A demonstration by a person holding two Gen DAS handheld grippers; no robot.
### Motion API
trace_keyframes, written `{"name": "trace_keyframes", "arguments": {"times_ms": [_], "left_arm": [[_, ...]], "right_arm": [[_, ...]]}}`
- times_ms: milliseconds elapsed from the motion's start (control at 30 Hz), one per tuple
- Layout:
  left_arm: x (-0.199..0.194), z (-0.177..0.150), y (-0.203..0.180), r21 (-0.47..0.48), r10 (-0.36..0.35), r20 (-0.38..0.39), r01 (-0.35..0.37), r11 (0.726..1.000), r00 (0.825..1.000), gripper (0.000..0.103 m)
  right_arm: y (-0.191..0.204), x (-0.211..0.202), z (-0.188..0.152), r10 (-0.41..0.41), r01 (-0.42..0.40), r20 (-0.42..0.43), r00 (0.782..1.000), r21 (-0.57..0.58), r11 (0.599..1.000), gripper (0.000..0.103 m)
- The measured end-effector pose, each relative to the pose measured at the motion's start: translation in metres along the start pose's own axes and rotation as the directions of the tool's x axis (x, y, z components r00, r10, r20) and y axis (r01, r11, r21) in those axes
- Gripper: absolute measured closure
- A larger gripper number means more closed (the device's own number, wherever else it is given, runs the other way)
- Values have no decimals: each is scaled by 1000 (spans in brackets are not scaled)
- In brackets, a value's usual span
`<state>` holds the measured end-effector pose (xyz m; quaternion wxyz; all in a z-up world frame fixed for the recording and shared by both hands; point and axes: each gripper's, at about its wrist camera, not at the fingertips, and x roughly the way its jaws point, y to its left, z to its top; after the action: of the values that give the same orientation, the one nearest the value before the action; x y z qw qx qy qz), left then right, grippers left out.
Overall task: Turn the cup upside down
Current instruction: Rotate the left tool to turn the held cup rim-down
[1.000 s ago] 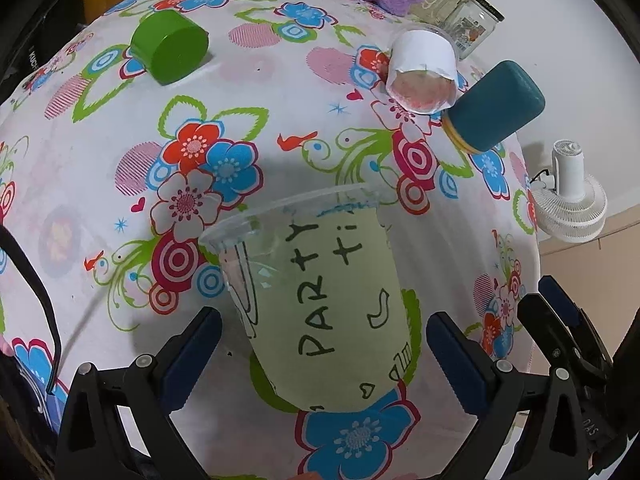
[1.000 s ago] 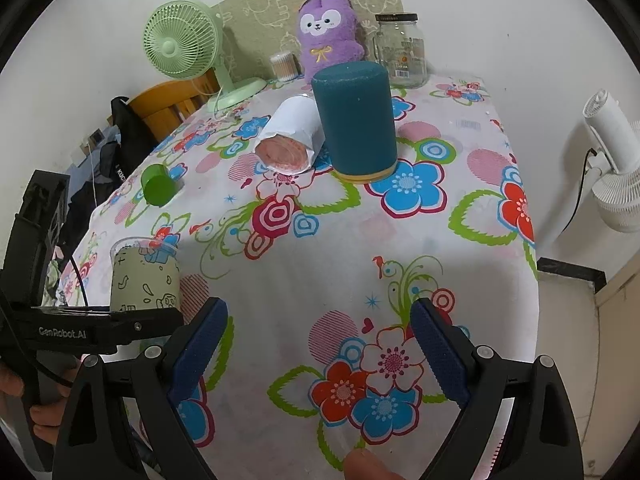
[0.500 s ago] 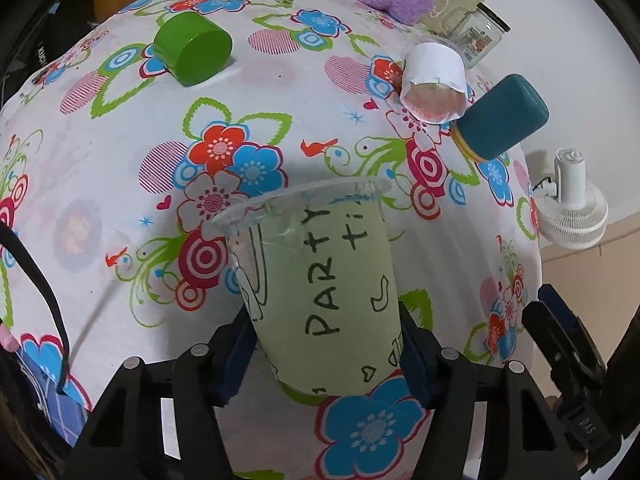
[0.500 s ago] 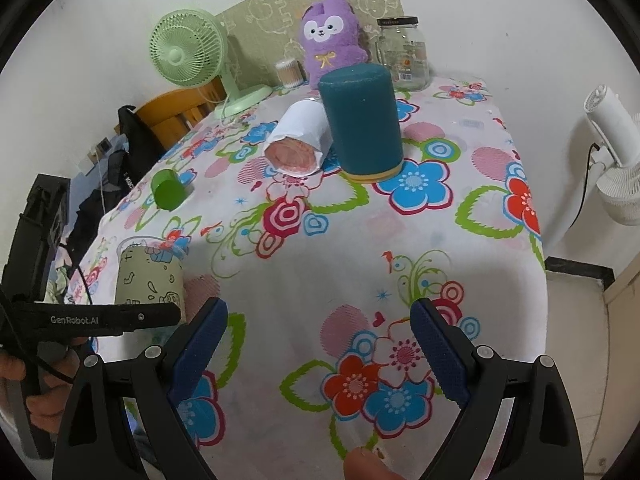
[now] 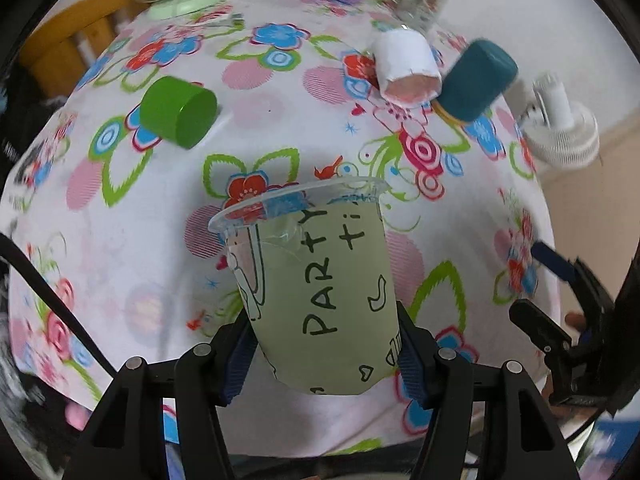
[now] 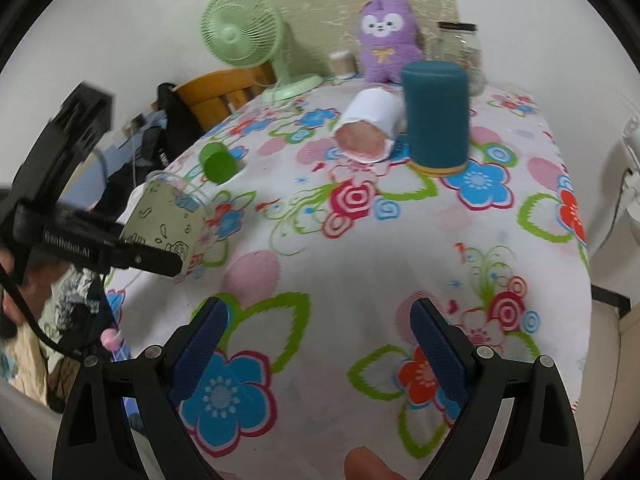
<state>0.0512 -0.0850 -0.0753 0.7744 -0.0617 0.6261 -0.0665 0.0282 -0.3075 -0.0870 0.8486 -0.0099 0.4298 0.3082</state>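
A clear plastic cup with a pale green "PARTY" sleeve [image 5: 320, 292] is clamped between the fingers of my left gripper [image 5: 322, 356]. The cup is lifted off the flowered tablecloth [image 5: 120, 240] and tilted, with its open rim pointing away and up. In the right wrist view the same cup [image 6: 164, 216] hangs at the left, tipped toward the table centre, with the left gripper's finger [image 6: 132, 256] across it. My right gripper [image 6: 320, 340] is open and empty above the near part of the table.
A green cup [image 5: 178, 110] lies on its side at far left. A white paper cup [image 5: 406, 68] lies on its side beside a teal cup [image 5: 474, 80] standing rim down. A green fan [image 6: 244, 36], purple plush [image 6: 386, 36] and glass jar [image 6: 458, 44] line the back edge.
My left gripper closed on the cup, then lifted it off the table and began to tilt it. My right gripper stayed open and shifted slightly.
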Motion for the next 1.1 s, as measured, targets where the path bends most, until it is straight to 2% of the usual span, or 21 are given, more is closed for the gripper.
{"name": "trace_keyframes", "arguments": {"times_ms": [100,233,333,400,567,633,700,733,767,833,933,1033,1100], "left_arm": [[1,6,5,49,-29,-97,33,998,995,39],[-5,11,7,131,4,-181,20,991,984,39],[-10,13,6,198,54,-244,-5,980,968,39],[-10,15,5,233,83,-305,-10,972,949,38],[-2,11,3,326,163,-469,-2,946,868,38],[1,10,3,331,177,-512,3,944,840,38],[7,9,5,336,196,-563,6,942,803,38],[9,8,5,338,203,-578,5,941,791,38],[13,6,5,344,216,-603,6,939,768,38],[19,2,5,355,235,-634,8,935,737,38],[31,-3,-3,412,308,-648,-20,911,697,38],[36,-10,-4,435,352,-677,-34,900,647,38],[37,-11,-8,449,367,-685,-33,893,629,38]], "right_arm": [[7,2,-2,16,-16,-6,1000,-24,1000,9],[14,5,-5,35,-36,-15,999,-41,999,9],[18,6,-7,51,-52,-16,999,-48,997,9],[21,7,-8,59,-60,-18,998,-57,997,9],[31,11,-13,80,-82,-24,996,-82,993,9],[34,15,-14,97,-99,-30,995,-88,991,9],[39,18,-15,109,-112,-43,993,-97,989,9],[41,20,-16,110,-114,-46,993,-102,988,9],[43,21,-17,111,-116,-49,993,-109,987,9],[47,23,-18,119,-124,-54,991,-115,986,9],[51,26,-20,132,-137,-57,990,-115,984,9],[53,27,-21,136,-142,-56,989,-114,983,9],[53,28,-21,136,-142,-57,989,-114,983,9]]}}
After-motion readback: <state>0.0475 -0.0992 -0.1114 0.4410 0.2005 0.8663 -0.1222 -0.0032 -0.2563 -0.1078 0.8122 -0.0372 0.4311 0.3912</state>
